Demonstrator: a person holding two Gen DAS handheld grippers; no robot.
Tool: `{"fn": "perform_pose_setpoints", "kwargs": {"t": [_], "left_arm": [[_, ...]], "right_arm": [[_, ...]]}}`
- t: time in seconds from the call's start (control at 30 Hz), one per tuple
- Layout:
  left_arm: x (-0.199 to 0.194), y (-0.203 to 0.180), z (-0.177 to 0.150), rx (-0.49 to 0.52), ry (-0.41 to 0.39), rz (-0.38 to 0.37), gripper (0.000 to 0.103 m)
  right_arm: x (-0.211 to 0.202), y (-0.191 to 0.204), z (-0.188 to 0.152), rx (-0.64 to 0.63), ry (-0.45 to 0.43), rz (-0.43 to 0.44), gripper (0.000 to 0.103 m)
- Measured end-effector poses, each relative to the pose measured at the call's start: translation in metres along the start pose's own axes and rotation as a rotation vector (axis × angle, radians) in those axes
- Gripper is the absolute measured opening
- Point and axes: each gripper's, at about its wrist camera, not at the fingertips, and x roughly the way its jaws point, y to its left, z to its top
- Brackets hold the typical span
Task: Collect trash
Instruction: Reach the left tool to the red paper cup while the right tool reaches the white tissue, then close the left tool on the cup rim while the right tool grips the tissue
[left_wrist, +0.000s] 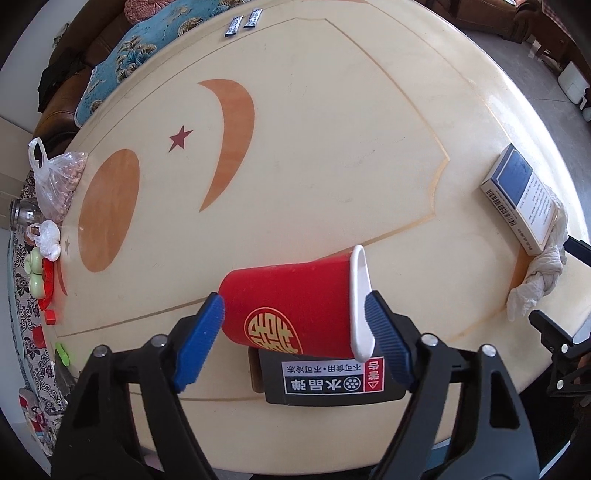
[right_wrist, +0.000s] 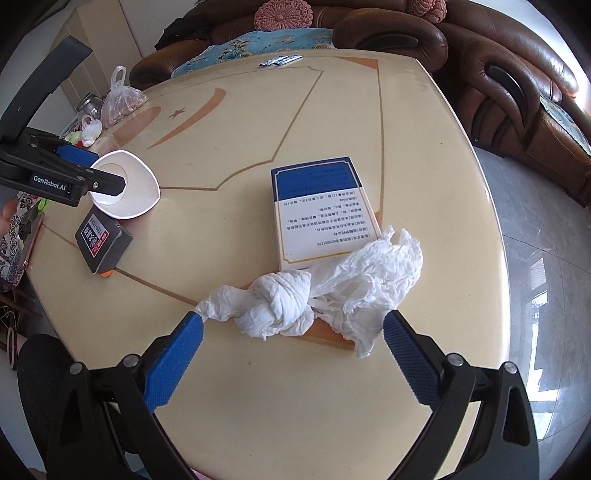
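Left wrist view: the left gripper (left_wrist: 294, 314) points down at a red paper cup (left_wrist: 291, 302) lying on its side on a cream table (left_wrist: 332, 147), white rim toward the right. The blue fingers (left_wrist: 201, 339) bracket the cup end to end, the left one against its base, the right one at the squashed rim; the jaws are partly open and look to be touching the cup, though a firm grip cannot be confirmed. The cup rests on a small black box (left_wrist: 332, 380) with a printed label. Farther right, a blue-and-white carton (left_wrist: 521, 199) lies beside a crumpled tissue (left_wrist: 539, 273) near the table's edge.

Right wrist view: the right gripper (right_wrist: 293, 350) hangs over the tissue (right_wrist: 314, 295), jaws spread wide, one finger at either end of the wad, holding nothing. The tissue lies against the carton's (right_wrist: 321, 210) near end. At left, the other gripper (right_wrist: 92, 173) sits at the cup's white mouth (right_wrist: 129, 192), with the black box (right_wrist: 103, 243) just below it. A brown sofa (right_wrist: 498, 92) stands behind the table.
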Motion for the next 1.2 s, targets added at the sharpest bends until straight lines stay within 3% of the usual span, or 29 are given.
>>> {"fn": "perform_pose_setpoints", "kwargs": {"t": [0.07,0.17,0.23,0.3,0.4,0.53,0.63,0.77,1.2], "left_arm": [[0.001,0.000,0.001,0.006,-0.013,0.040,0.070],[-0.001,0.000,0.001,0.010,-0.028,0.040,0.063],[-0.003,0.001,0.001,0.009,-0.033,0.044,0.058],[-0.004,0.002,0.001,0.008,-0.035,0.048,0.055],[-0.006,0.003,0.000,0.008,-0.040,0.072,0.047],[-0.009,0.007,-0.001,0.006,-0.046,0.079,0.042],[-0.013,0.014,-0.003,-0.013,-0.055,0.102,0.030],[-0.016,0.026,-0.004,-0.047,-0.052,0.064,0.007],[-0.018,0.035,-0.013,-0.089,-0.054,0.025,0.006]], "right_arm": [[0.002,-0.001,-0.001,0.007,-0.006,0.008,0.094],[0.002,0.002,-0.001,-0.008,-0.028,-0.022,0.083],[0.000,0.002,0.000,-0.009,-0.044,-0.039,0.068],[0.000,0.000,0.001,-0.005,-0.049,-0.049,0.060],[-0.002,-0.003,0.001,0.008,-0.059,-0.062,0.035],[-0.003,-0.009,0.001,0.019,-0.065,-0.061,0.022],[-0.007,-0.009,-0.001,0.028,-0.077,-0.033,0.015],[-0.014,-0.004,-0.001,0.012,-0.098,-0.052,0.009],[-0.034,-0.005,0.000,0.030,-0.163,-0.036,0.006]]}}
